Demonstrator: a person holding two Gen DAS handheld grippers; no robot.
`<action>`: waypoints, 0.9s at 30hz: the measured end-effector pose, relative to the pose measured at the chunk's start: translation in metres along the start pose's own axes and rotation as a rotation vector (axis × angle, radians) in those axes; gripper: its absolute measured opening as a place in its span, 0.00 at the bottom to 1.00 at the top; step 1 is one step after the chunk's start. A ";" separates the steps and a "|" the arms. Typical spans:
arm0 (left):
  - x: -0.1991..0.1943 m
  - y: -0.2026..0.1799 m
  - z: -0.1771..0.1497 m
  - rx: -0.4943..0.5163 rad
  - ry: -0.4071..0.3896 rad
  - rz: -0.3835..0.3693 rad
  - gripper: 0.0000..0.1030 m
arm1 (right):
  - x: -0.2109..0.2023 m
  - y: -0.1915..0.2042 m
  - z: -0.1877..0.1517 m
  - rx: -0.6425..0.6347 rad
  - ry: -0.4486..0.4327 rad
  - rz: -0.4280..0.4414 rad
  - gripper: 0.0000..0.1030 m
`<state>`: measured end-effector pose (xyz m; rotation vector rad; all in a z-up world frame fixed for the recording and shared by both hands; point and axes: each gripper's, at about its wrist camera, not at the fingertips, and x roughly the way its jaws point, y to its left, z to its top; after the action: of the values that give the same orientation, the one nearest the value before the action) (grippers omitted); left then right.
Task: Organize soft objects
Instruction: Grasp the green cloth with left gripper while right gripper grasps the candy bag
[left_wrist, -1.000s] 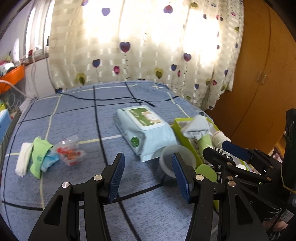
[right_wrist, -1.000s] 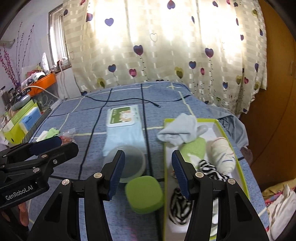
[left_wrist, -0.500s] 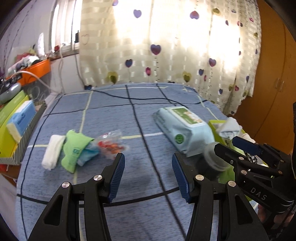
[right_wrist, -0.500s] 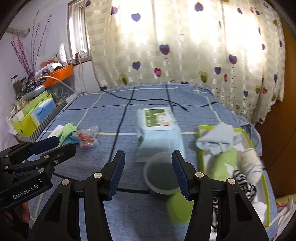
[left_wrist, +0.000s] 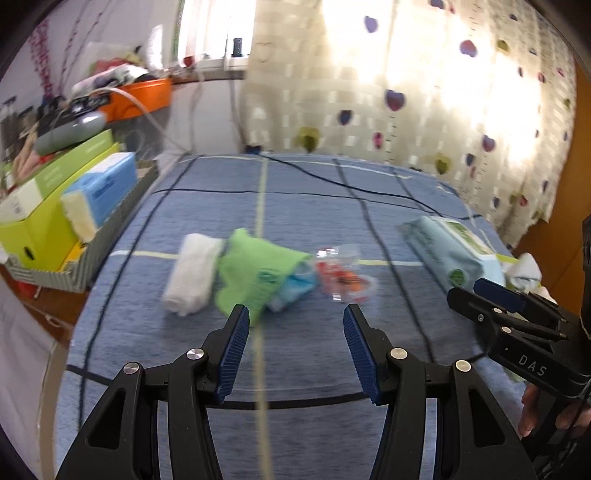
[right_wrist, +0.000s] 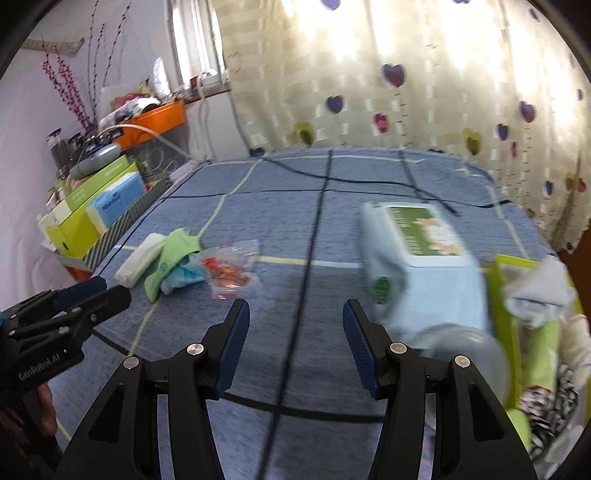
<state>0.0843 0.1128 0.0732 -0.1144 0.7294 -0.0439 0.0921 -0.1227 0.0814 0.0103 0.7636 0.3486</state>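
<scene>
Done: socks in green tray | Left: green cloth pile beside wipes pack, unsorted | left hand-held gripper, right hand-held gripper: both wide, empty

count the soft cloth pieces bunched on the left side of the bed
3: a white rolled cloth at the far left, a green cloth touching its right side, and a light blue one peeking from under the green. More could be hidden beneath.
</scene>
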 end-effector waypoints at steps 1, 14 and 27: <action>0.000 0.005 0.000 -0.007 0.000 0.010 0.51 | 0.006 0.005 0.002 -0.004 0.008 0.016 0.52; 0.019 0.054 -0.002 -0.075 0.040 0.049 0.51 | 0.060 0.029 0.015 -0.037 0.090 0.078 0.52; 0.037 0.057 0.003 -0.070 0.084 -0.023 0.55 | 0.095 0.038 0.021 -0.064 0.155 0.105 0.53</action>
<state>0.1136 0.1667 0.0442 -0.1889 0.8140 -0.0450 0.1579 -0.0547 0.0376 -0.0369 0.9066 0.4780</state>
